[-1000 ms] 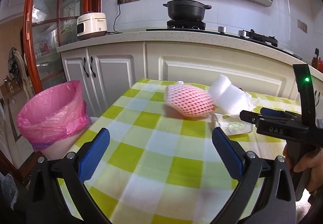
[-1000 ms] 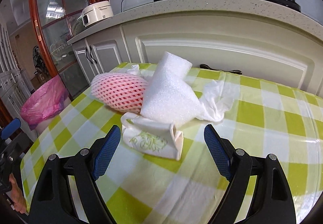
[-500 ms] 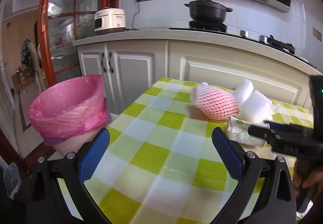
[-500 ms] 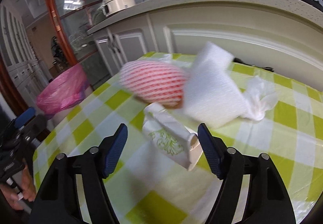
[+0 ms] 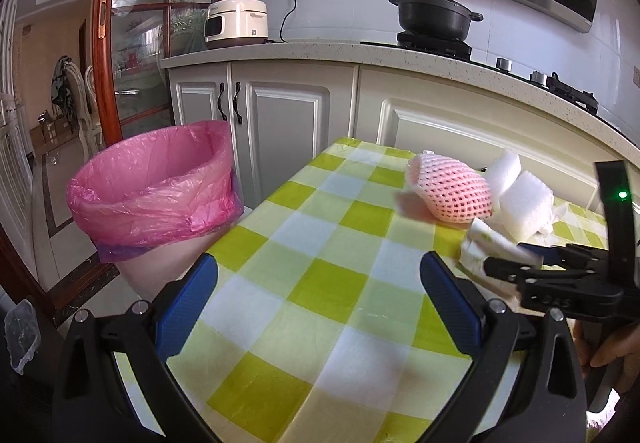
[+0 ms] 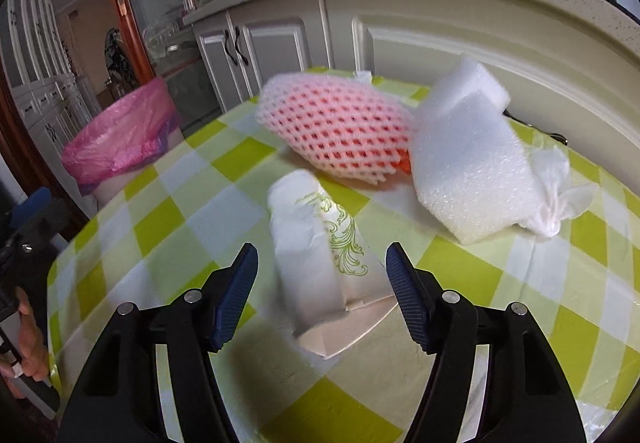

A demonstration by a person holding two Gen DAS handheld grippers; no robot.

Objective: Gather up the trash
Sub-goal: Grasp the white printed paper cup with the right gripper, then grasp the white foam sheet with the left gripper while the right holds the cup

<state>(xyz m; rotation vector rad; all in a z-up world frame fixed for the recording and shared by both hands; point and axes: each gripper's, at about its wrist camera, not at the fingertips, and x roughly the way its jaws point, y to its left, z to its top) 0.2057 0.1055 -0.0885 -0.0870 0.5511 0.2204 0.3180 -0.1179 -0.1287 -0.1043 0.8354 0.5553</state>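
A white tissue packet with green print [image 6: 320, 247] lies on the checked table between my right gripper's [image 6: 322, 283] open fingers; whether they touch it I cannot tell. Behind it lie a pink foam fruit net [image 6: 336, 131], a white foam sheet [image 6: 468, 167] and a crumpled tissue [image 6: 560, 187]. In the left wrist view the net [image 5: 450, 195], foam [image 5: 516, 195] and packet [image 5: 484, 247] sit at right, with my right gripper [image 5: 520, 267] at the packet. My left gripper [image 5: 320, 303] is open and empty over the table's near left part. A bin with a pink bag [image 5: 156, 191] stands left of the table.
Kitchen cabinets [image 5: 288, 123] and a counter with a rice cooker [image 5: 236, 23] and black pot [image 5: 434, 13] run behind the table. The table's left edge [image 5: 256, 211] borders the bin. A glass door with a red frame [image 5: 104, 43] is at far left.
My right gripper has moved forward and turned so the tissue packet now sits between its narrowed fingers. My left gripper has swung left and back, bringing the bin more into view.
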